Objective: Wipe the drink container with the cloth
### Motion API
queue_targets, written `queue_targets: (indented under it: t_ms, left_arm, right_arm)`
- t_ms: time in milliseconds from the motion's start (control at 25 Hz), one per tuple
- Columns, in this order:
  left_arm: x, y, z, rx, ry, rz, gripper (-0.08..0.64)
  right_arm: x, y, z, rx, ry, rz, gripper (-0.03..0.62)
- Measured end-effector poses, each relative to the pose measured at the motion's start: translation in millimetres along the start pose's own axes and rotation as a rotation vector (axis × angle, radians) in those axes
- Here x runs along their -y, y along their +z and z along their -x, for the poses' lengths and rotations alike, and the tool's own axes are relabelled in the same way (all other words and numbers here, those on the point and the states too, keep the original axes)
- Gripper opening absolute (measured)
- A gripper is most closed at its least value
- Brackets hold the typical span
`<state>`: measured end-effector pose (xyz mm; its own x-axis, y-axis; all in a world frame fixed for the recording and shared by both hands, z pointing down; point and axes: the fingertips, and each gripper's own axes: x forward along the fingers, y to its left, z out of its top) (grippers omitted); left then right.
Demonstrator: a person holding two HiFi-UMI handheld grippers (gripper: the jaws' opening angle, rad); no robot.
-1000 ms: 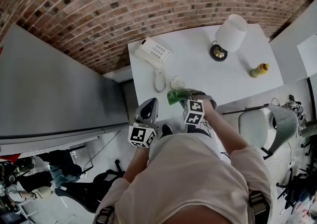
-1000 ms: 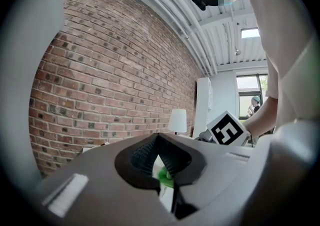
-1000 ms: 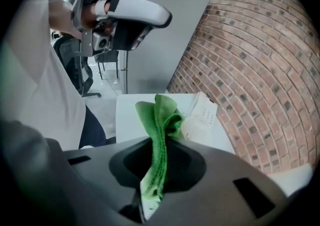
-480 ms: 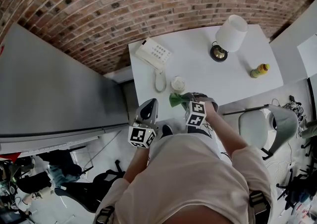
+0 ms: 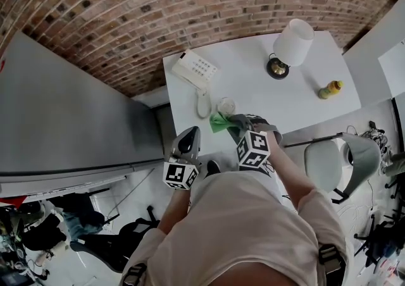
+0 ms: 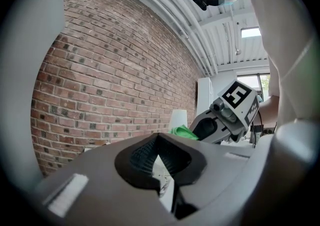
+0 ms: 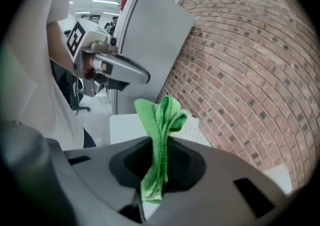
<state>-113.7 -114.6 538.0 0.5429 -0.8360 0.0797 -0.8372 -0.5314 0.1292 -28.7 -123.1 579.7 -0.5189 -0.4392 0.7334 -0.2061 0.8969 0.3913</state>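
Note:
A small pale drink container (image 5: 226,105) stands on the white table (image 5: 297,111), near its front edge. My right gripper (image 5: 233,121) is shut on a green cloth (image 5: 219,124), which hangs just in front of and left of the container. In the right gripper view the cloth (image 7: 159,130) sticks up, folded, from between the jaws of the right gripper (image 7: 160,147). My left gripper (image 5: 190,133) hangs off the table's front left corner, jaws together and holding nothing. From the left gripper (image 6: 159,141) I see the right gripper (image 6: 206,129) and the cloth (image 6: 183,131).
On the table stand a white telephone (image 5: 195,69) at the back left, a white-shaded lamp (image 5: 292,44) at the back right and a yellow-green bottle (image 5: 330,90) at the far right. A grey cabinet (image 5: 69,114) stands left; a brick wall (image 5: 190,0) runs behind.
The right gripper has shifted the green cloth slightly left, closer to the container's near side. The left gripper has hardly moved.

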Motion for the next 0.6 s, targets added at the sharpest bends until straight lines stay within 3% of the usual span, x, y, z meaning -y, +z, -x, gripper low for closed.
queue_targets:
  t_ms: [240, 600]
  left_arm:
    - [-0.6, 0.3, 2.5, 0.000, 0.004, -0.005, 0.011]
    - [-7.1, -0.2, 10.5, 0.001, 0.022, 0.001, 0.011]
  right_arm:
    - [9.7, 14.8, 6.7, 0.033, -0.018, -0.007, 0.043]
    - [35.8, 8.6, -35.8, -0.053, 0.005, 0.101, 0.043]
